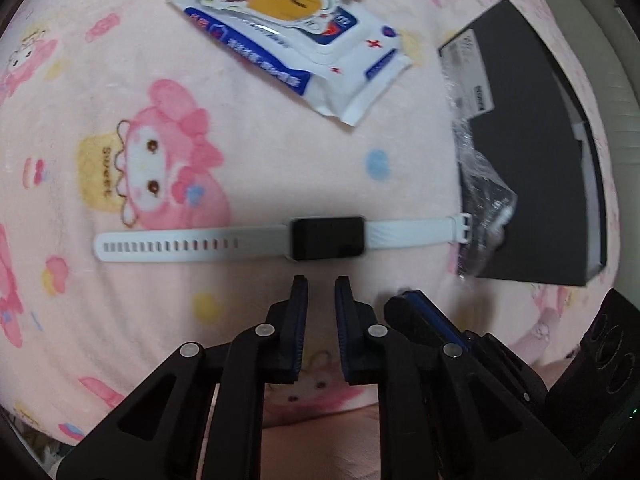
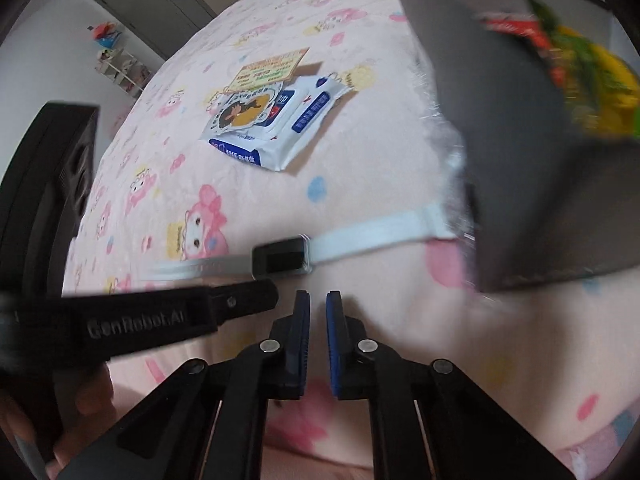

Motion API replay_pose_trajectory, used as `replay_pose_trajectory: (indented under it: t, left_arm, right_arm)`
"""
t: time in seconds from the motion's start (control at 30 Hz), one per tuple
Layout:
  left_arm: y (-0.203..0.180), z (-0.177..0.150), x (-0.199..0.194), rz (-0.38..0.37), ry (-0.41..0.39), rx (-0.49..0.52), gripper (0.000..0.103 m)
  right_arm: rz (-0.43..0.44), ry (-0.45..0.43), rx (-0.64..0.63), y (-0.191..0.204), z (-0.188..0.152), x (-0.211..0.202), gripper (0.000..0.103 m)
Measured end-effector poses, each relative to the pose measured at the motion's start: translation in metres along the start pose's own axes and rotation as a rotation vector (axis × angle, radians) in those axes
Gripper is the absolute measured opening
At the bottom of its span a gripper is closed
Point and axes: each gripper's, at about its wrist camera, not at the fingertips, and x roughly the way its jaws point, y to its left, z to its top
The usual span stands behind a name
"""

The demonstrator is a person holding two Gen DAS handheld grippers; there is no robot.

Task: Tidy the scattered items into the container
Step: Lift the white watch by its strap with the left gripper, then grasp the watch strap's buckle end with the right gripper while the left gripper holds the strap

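A smartwatch (image 1: 326,238) with a black face and white strap lies flat on the pink cartoon blanket (image 1: 280,152), and it also shows in the right wrist view (image 2: 284,258). My left gripper (image 1: 321,280) hovers just short of the watch face, its jaws a narrow gap apart and empty. My right gripper (image 2: 318,296) is likewise narrowly apart and empty, just right of the left gripper's fingers (image 2: 248,300). A white and blue wet-wipes pack (image 1: 296,40) lies farther back. The black box (image 1: 536,140) stands at the right, with a colourful snack packet (image 2: 580,76) inside.
A printed card (image 2: 268,68) lies by the wipes pack. Crumpled clear plastic wrap (image 1: 480,168) clings to the box's near side. A white shelf (image 2: 120,68) and a grey door (image 2: 152,0) stand beyond the bed.
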Motion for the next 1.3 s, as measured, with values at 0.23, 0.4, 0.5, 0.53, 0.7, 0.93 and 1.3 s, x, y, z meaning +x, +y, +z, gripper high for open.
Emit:
replay_pose_trajectory:
  t: [0.23,0.4,0.5,0.53,0.7,0.93,1.3]
  left_arm:
    - [0.040,0.003,-0.025,-0.091,-0.051,-0.181,0.014]
    - [0.066,0.010,-0.028,-0.178,-0.034,-0.320,0.045]
    - [0.048,0.018,-0.021,-0.188,-0.055,-0.359,0.045]
    - [0.050,0.020,-0.022,-0.181,-0.065,-0.368,0.045]
    - [0.042,0.031,-0.005,-0.132,-0.073,-0.419,0.044]
    - [0.036,0.032,-0.013,-0.088,-0.093,-0.353,0.043]
    - [0.054,0.031,-0.047,0.037,-0.293,-0.440,0.006]
  right_arm:
    - [0.034,-0.002,0.036,-0.018,0.006,-0.015,0.007]
    - [0.139,0.019,0.145,-0.014,0.014,0.007,0.038]
    - [0.054,-0.007,0.165,-0.008,0.023,0.015,0.045]
    - [0.018,-0.012,0.172,-0.007,0.025,0.017,0.045]
    - [-0.024,0.006,0.151,-0.004,0.024,0.020,0.045]
    - [-0.007,0.054,0.091,-0.001,0.017,0.022,0.050]
    - [0.105,0.036,0.187,0.003,0.020,0.019,0.050]
